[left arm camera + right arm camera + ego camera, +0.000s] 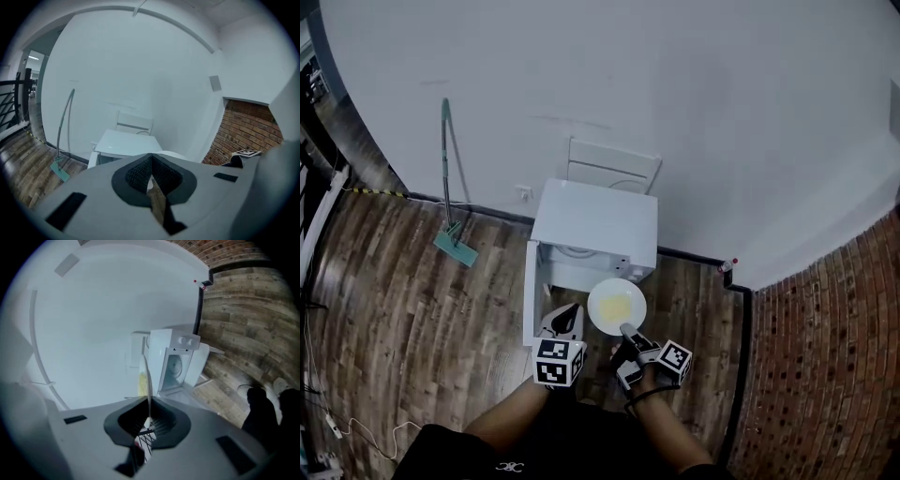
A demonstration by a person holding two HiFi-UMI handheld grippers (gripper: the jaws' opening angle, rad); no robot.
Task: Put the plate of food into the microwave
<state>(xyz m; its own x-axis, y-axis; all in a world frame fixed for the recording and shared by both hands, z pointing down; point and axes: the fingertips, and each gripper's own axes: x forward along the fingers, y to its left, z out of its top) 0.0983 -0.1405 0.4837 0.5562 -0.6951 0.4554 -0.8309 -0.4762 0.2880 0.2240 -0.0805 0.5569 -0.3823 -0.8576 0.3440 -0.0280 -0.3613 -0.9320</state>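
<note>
1. Microwave (595, 220): white, set low against the far wall. What carries it is not clear. Its door (530, 291) is swung out to the left, so the mouth faces the person and nothing blocks it.
2. Plate (593, 307): white and round, with a yellow patch of food (617, 306) at its middle. It is carried in the air just in front of the open mouth and is not yet inside. It is held about level, presumably so the food does not slide.
3. Right gripper (628, 335): clenched on the plate's near rim (its own view shows the rim edge-on between the pads). Holding the near side leaves the far edge free to go in first.
4. Left gripper (570, 312): pads closed together on nothing, just left of the plate and near the door. It is probably kept free to close the door afterwards.

Surface and room:
5. Wall (628, 75): plain white, curving across the far side.
6. Floor (394, 309): dark wood planks, with brick paving (834, 347) on the right.
7. White frame (612, 165): stands behind the microwave (perhaps a chair back).
8. Mop (454, 245): leans on the wall, well to the left of the microwave.
</note>
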